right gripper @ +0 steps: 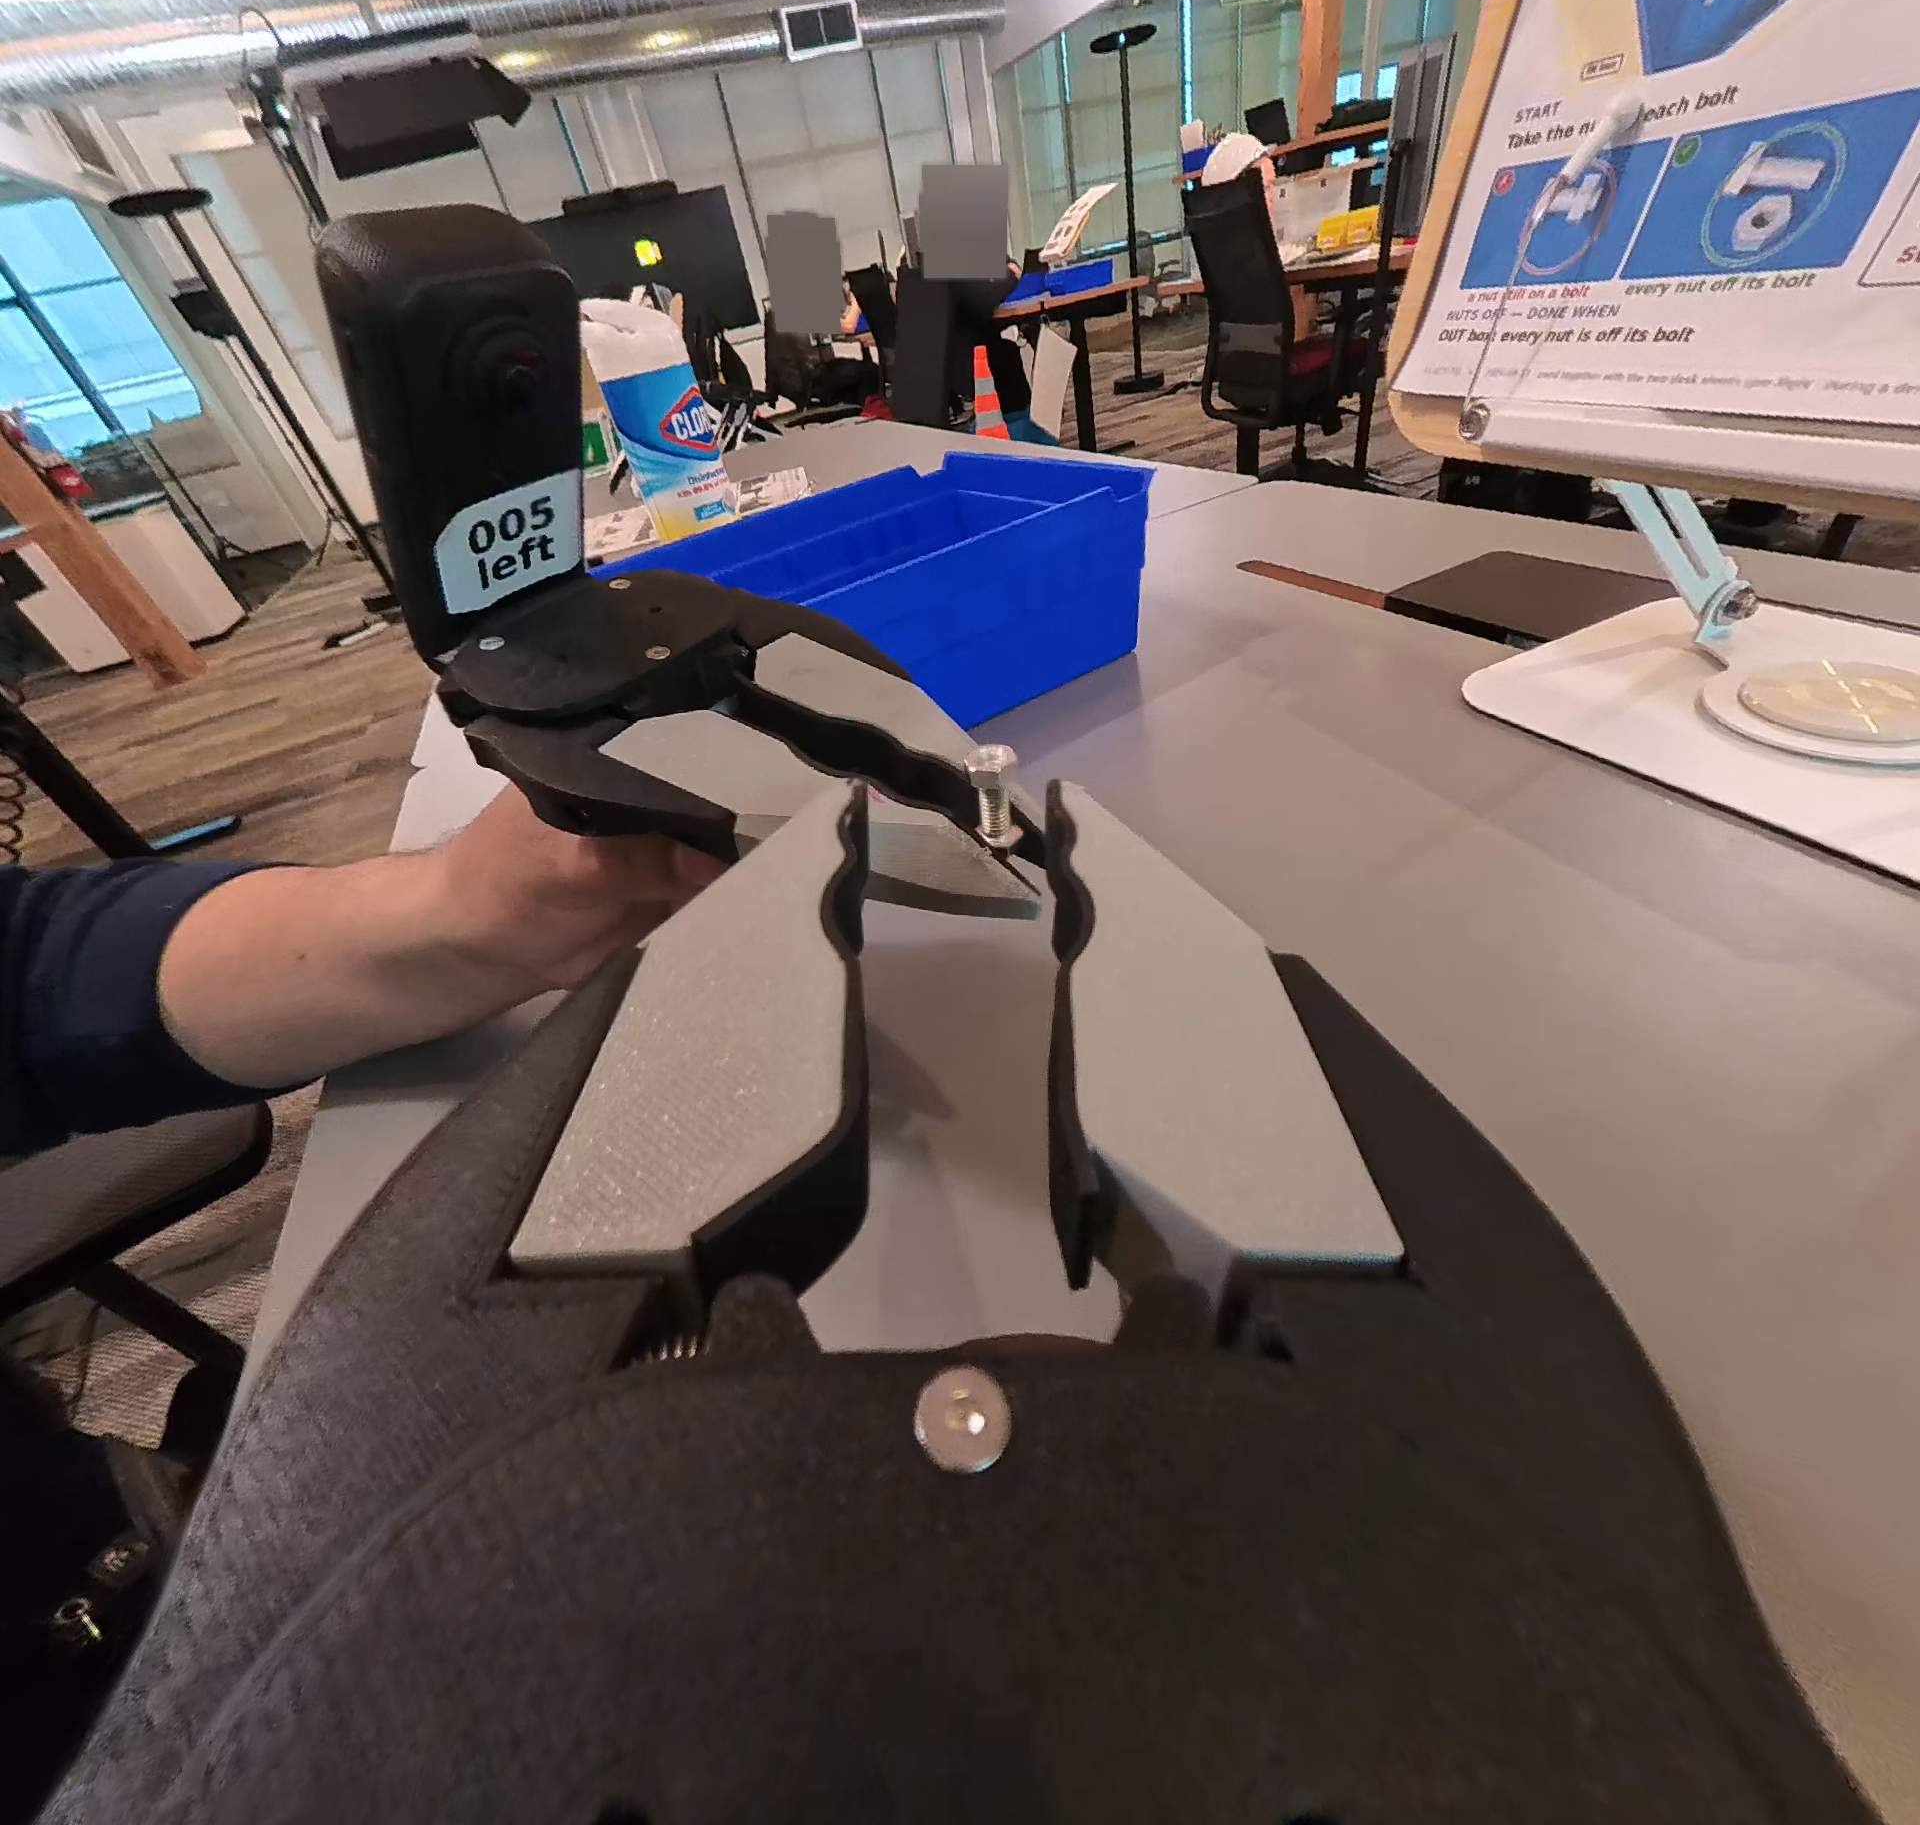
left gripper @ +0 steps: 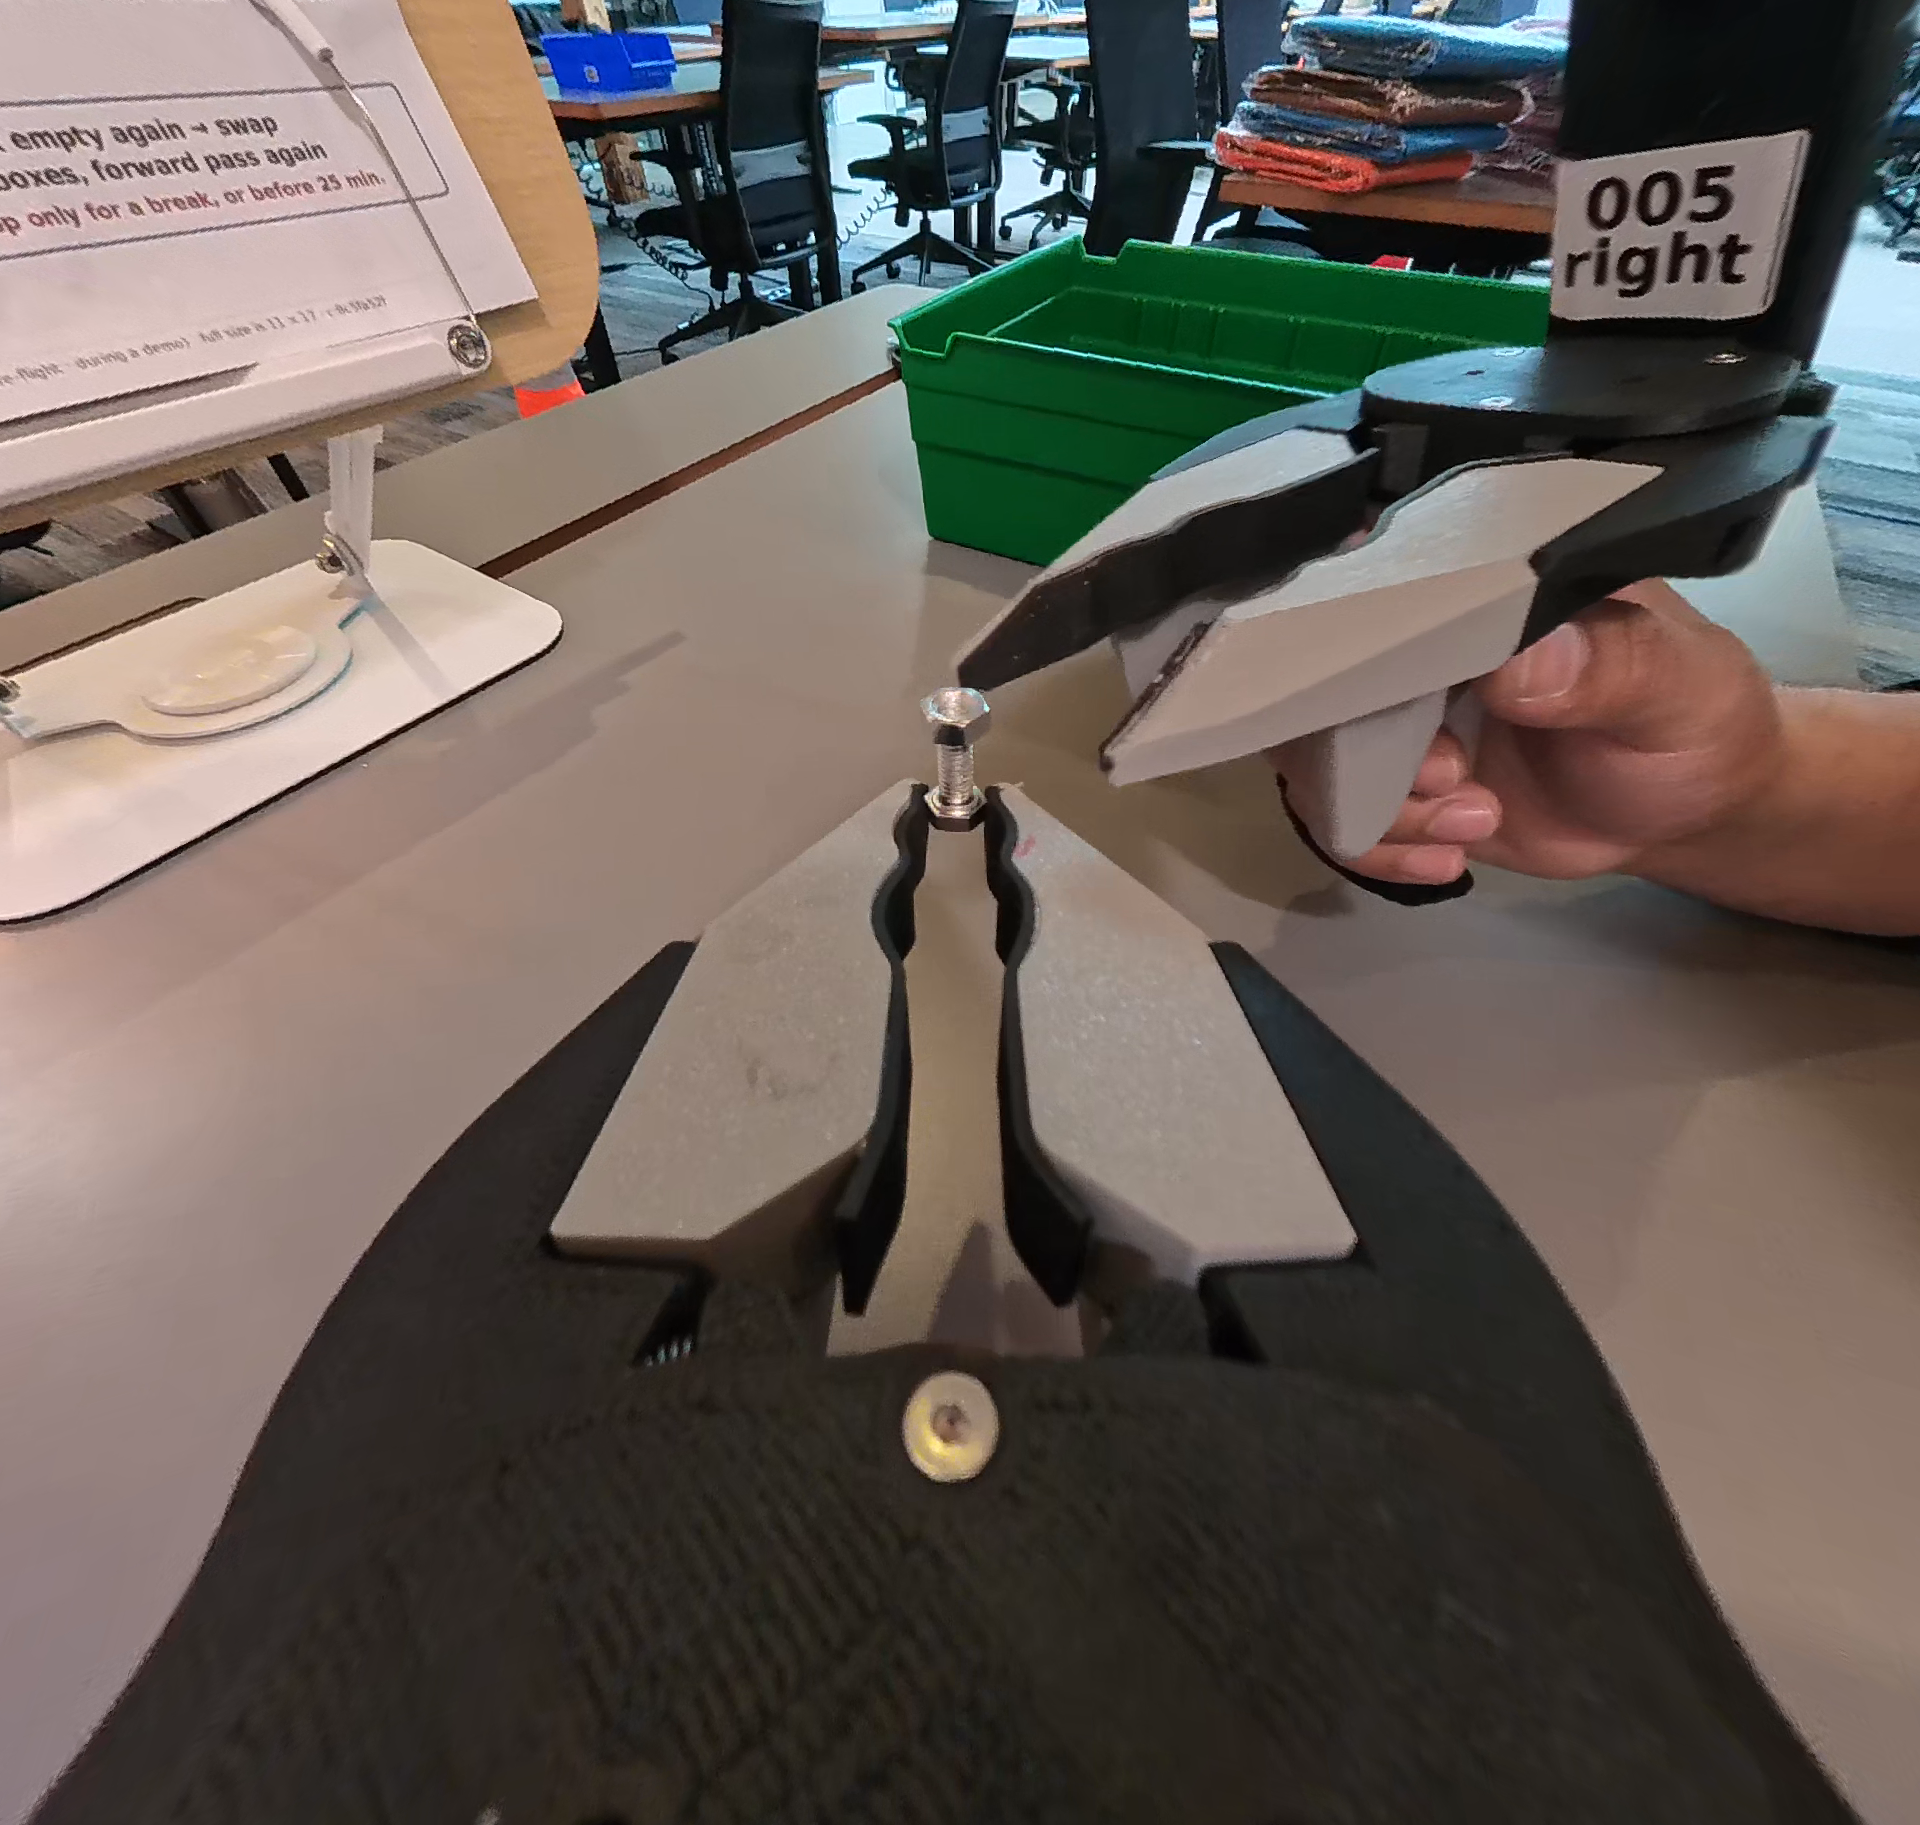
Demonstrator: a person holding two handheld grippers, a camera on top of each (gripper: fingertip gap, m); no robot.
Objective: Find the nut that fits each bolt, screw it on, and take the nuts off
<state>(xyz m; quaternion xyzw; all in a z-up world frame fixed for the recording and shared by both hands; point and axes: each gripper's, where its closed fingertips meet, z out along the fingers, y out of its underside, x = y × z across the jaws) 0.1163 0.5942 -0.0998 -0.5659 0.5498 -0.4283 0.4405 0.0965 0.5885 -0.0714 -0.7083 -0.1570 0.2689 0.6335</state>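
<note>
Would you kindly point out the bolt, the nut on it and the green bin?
bolt (left gripper: 955, 713): left wrist view, on its hex head.
nut (left gripper: 953, 813): left wrist view, on its side face between the fingertips.
green bin (left gripper: 1023, 425): left wrist view, on its near outer wall.

— Can you read any words here?
— Yes. A white sticker (left gripper: 1673, 227) on a black camera post has a number and a word.
— More?
— A pale blue sticker (right gripper: 509, 539) on the other camera post. Printed sheets (right gripper: 1662, 165) on a stand carry lines of writing. A wipes tub (right gripper: 665, 445) shows a brand name.
</note>
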